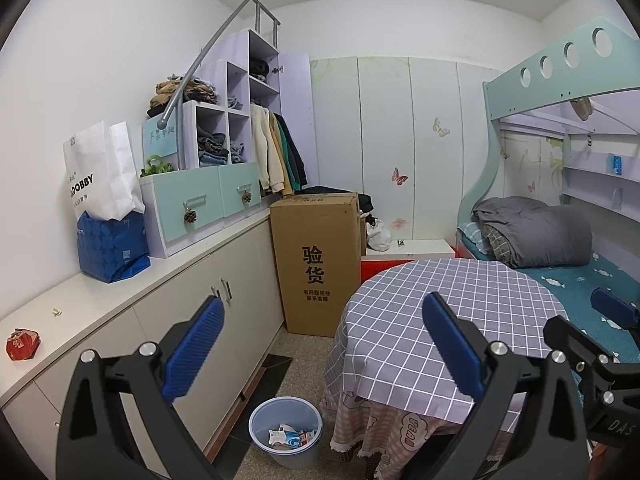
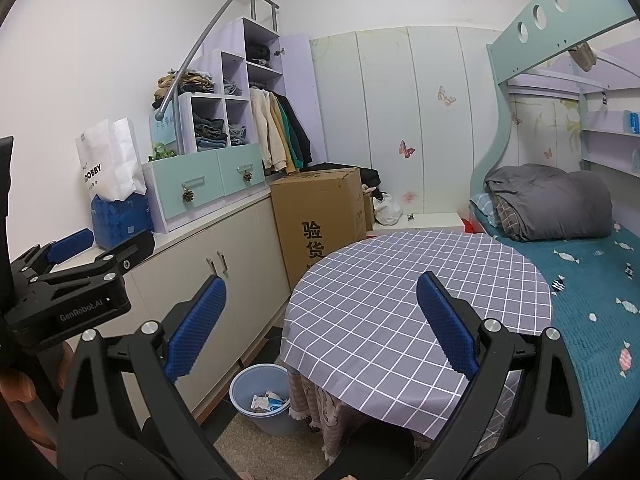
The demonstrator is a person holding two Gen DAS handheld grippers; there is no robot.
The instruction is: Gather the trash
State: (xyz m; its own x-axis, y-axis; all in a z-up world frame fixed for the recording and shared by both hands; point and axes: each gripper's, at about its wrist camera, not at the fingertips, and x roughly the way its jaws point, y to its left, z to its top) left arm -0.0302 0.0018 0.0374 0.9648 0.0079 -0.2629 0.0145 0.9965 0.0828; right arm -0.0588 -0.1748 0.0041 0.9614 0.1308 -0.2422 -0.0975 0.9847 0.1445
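Blue-padded tools, both spread wide and holding nothing, hover above the checked tabletop (image 1: 440, 280) with trash left on the side counter.

The left tool (image 1: 320, 340) and right tool (image 2: 320, 320) sit close together; the red crumpled wrapper (image 1: 23, 344) lies far to the left tool's left on the white counter (image 1: 120, 292), a small pale scrap (image 1: 56, 312) beyond it, and the blue bin (image 1: 285, 432) with wrappers inside stands below and ahead on the floor. Risks, as I judge them: the tools colliding on a reach, the thin scrap slipping from the pads, or a drop missing the bin.
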